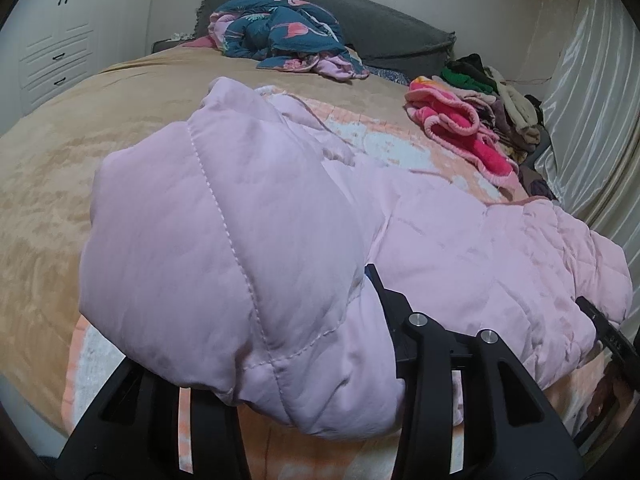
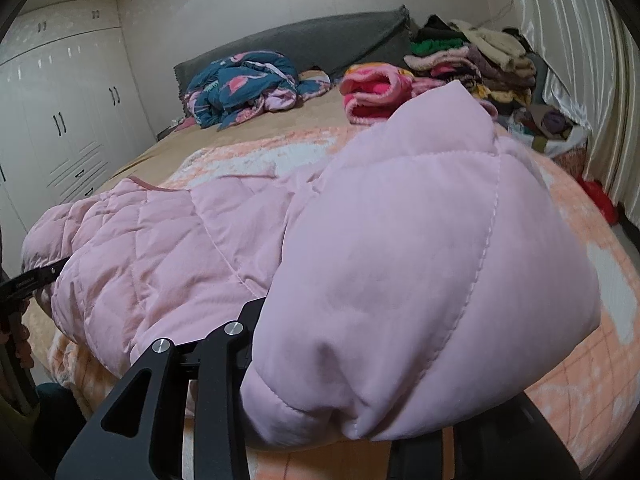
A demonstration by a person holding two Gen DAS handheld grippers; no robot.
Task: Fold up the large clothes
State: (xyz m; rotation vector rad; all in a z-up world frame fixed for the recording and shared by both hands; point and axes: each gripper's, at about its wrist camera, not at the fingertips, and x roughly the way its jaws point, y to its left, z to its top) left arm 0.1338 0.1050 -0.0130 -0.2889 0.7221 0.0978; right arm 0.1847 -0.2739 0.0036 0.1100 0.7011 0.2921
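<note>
- We hold a pale pink quilted puffer jacket [image 1: 248, 248] spread across the near edge of the bed, its body lying on an orange-and-white checked fleece blanket [image 1: 384, 140].
- Our left gripper [image 1: 304, 344], black with two fingers, has a padded fold of the jacket bunched between its fingers; the fabric drapes over the tips and hides them, but the jaws look closed on the jacket.
- Our right gripper [image 2: 328, 344], of the same black build, is wrapped the same way: a puffy fold of the jacket covers its fingertips and fills the gap between the jaws, so it appears to be gripping the cloth too.
- In the left wrist view the tip of the right gripper shows at the far right edge, just beside the jacket's quilted hem; in the right wrist view the left gripper shows at the far left edge, against the other end.
- Under the checked blanket lies a tan plush bedspread [image 1: 80, 128] covering the rest of the bed.
- Near the grey padded headboard [image 1: 380, 28] sits a crumpled teal quilt with pink flamingo print [image 1: 280, 36], well apart from the jacket.
- A folded bright pink fleece garment [image 2: 376, 88] lies beside a stack of folded clothes in mixed colours [image 2: 472, 56] on the curtain side of the bed.
- White wardrobe doors with dark handles [image 2: 60, 120] line the far wall, and a shiny cream curtain [image 1: 588, 92] hangs along the other side.
</note>
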